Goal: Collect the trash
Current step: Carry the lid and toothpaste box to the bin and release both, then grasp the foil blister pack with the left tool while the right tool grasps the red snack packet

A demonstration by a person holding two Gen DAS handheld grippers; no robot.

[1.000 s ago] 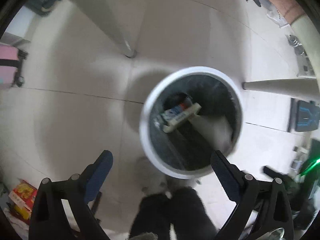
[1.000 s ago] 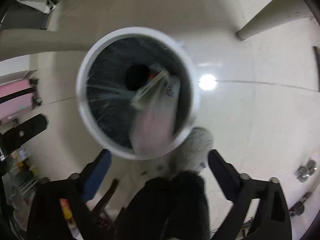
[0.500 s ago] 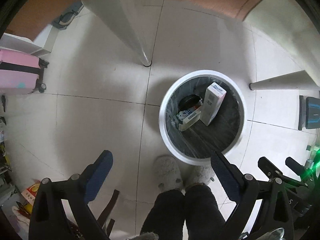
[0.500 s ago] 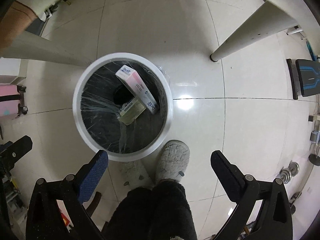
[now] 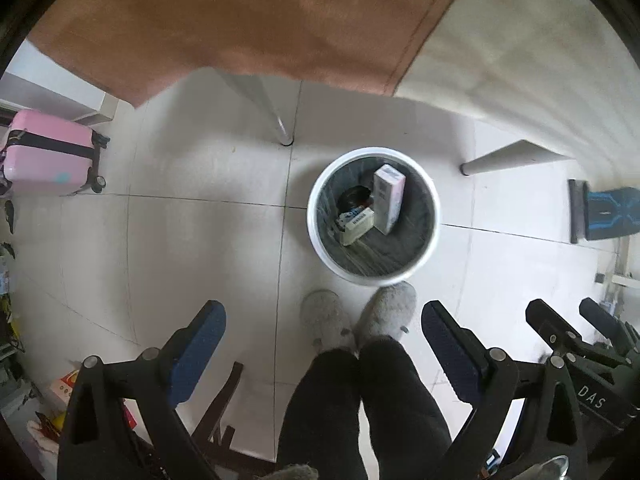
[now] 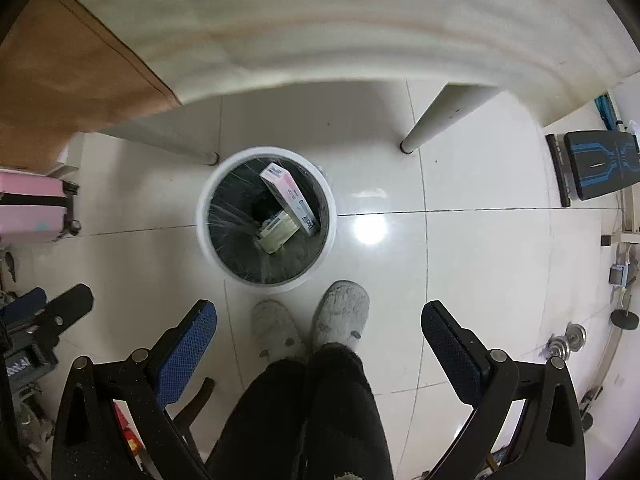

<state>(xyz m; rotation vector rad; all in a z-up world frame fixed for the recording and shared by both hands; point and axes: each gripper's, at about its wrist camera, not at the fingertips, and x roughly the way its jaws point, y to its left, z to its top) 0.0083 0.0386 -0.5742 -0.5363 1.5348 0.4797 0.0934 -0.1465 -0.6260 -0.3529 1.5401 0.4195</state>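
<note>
We see two cartons [image 5: 388, 200] already inside the bin [image 5: 320, 236] by our slippers. Left tongs [image 5: 322, 332] and right tongs [image 6: 320, 330] gape apart, carrying nothing; further trash unseen.

Bin [image 5: 318, 236]: white rim, black liner. Tall carton [image 5: 388, 198]: white and pale pink. Gripper pads [image 6: 186, 346]: blue with a fine mesh texture; frames black. Slippers [image 6: 340, 314] were grey, trousers [image 6: 304, 420] black, suitcase [image 5: 48, 158] pink with black strap, floor tiles [image 6: 480, 280] glossy white.
</note>
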